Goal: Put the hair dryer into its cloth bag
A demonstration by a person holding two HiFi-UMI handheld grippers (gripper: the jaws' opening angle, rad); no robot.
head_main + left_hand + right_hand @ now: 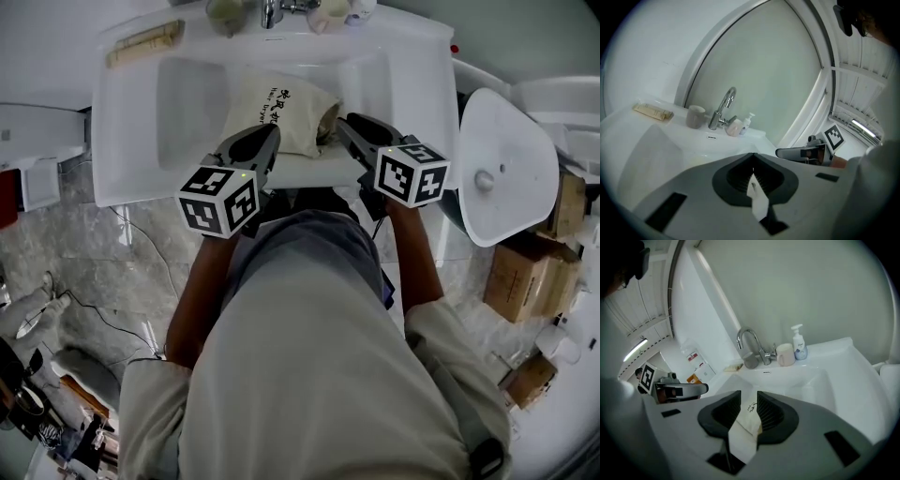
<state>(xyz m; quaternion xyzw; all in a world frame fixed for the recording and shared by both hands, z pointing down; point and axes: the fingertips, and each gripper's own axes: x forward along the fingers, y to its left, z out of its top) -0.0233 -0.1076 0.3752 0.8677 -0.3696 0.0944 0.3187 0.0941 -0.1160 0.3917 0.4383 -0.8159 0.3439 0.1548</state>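
— Where is the cloth bag (281,111)?
— In the upper middle of the head view, over the basin and near rim of the white sink (131,141), with its black print facing up. Its mouth is at the right end, where a tan thing (329,120) shows. Whether that is the hair dryer cannot be told.
— And the left claw (269,134)?
— It meets the bag's lower left edge. In the left gripper view it is pressed together, with a thin strip of the bag's white cloth pinched between the pads and trailing toward the bottom of the frame.
— The right claw (345,122)?
— It sits at the bag's right end, beside the mouth. In the right gripper view its jaws stand a little apart. A thicker fold of the printed cloth fills the gap and both pads press on it, so this claw pinches the bag too.
— Do the two claws see each other?
— Yes. Each shows at the side of the other's view, near and roughly level.
— What stands behind the bag?
— At the back of the sink, top of the head view, a faucet (752,345), a cup (785,354) and a soap bottle (799,343) are grouped close together.
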